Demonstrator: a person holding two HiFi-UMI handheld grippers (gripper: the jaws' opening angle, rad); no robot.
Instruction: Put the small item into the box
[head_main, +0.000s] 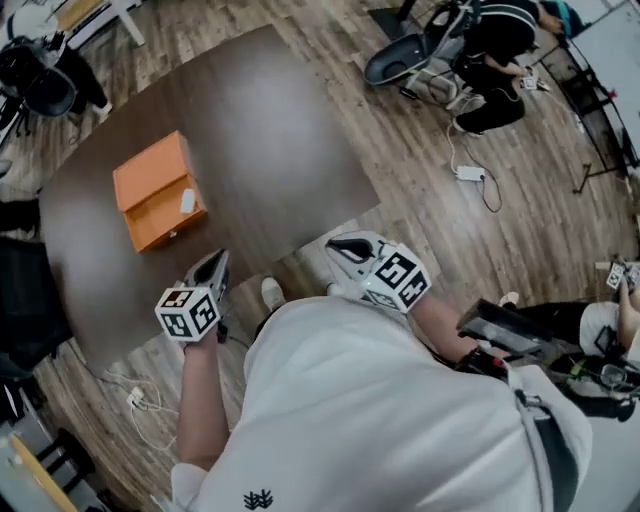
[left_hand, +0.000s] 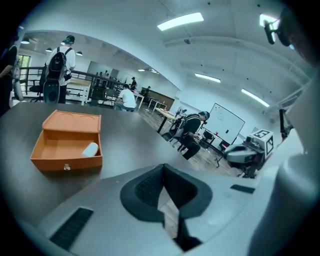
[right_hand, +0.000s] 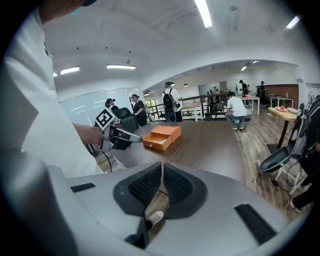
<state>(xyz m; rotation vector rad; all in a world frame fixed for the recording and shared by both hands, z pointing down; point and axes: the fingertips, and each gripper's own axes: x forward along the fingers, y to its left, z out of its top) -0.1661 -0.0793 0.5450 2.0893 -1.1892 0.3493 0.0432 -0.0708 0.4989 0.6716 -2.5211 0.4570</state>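
The small item (head_main: 187, 200) already lies inside the box (head_main: 148, 172), a pale rounded piece at the right end of the open tray (left_hand: 60, 148), close against its side wall. The placing itself therefore looks done, and the step in hand is judged to be leaving the box undisturbed. The left gripper (head_main: 217, 260) has its fingers (left_hand: 145, 187) pressed flat together with nothing between them. The right gripper (head_main: 343, 245) is likewise closed and empty (only a shoe (right_hand: 156, 216) shows below its meeting pads). To finish well, both should keep to the near edge of the table (head_main: 280, 130) and make no sideways swing. The box sits ahead of the left fingers and off to their left, well apart, and it looks light enough to slide if bumped. From the right fingers it lies farther ahead and a little left, beyond the left gripper. If the lid (left_hand: 72, 121) is meant to be shut, the left gripper is the better placed, and it would likely do best to push with closed fingers from behind the lid rather than pinch it. The tray holds that one item and nothing else. The lid lies open behind it with nothing in it, and a small knob (left_hand: 66, 167) sits on the front wall.
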